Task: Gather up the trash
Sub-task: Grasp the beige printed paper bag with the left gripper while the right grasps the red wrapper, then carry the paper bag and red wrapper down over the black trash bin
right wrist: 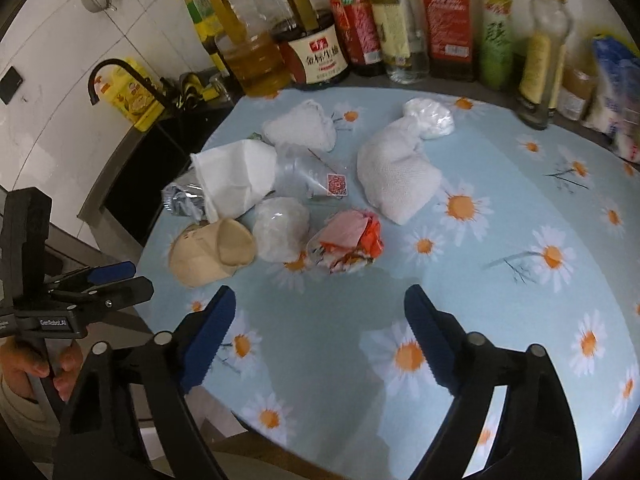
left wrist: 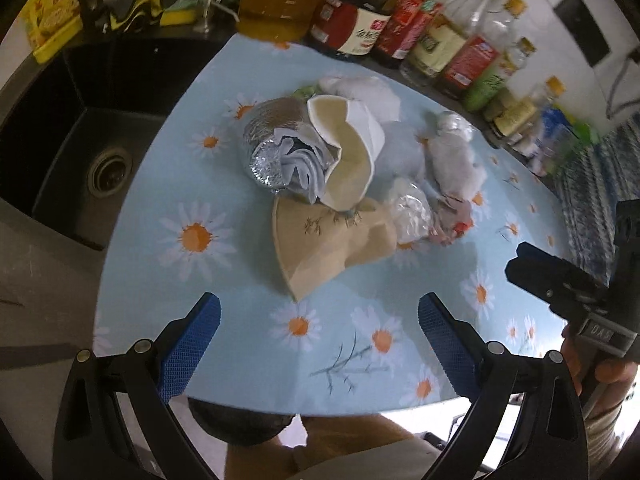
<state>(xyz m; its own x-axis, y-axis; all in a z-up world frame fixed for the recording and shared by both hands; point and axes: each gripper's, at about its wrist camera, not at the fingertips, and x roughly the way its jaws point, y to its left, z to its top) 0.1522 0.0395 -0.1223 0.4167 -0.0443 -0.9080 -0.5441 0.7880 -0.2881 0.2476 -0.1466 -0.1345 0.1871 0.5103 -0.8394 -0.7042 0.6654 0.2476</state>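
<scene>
A heap of trash lies on the daisy-print tablecloth [left wrist: 224, 288]. In the left wrist view a crushed beige paper cup [left wrist: 320, 248] is nearest, with a white cup [left wrist: 352, 160] and crumpled foil [left wrist: 272, 148] behind it. My left gripper [left wrist: 320, 320] hovers open just short of the beige cup, holding nothing. In the right wrist view a red and orange wrapper [right wrist: 348, 240] sits ahead of my right gripper [right wrist: 316, 316], which stands open and empty above the cloth. Beside the wrapper are a plastic-wrapped ball [right wrist: 280, 232], the beige cup [right wrist: 208, 252] and a white cloth wad [right wrist: 396, 180].
Several sauce and oil bottles [right wrist: 316, 52] line the back of the counter. A black sink [left wrist: 80, 152] with a tap [right wrist: 120, 76] lies to the left of the cloth. The left gripper [right wrist: 140, 278] and a hand [right wrist: 28, 364] show at the right wrist view's left edge.
</scene>
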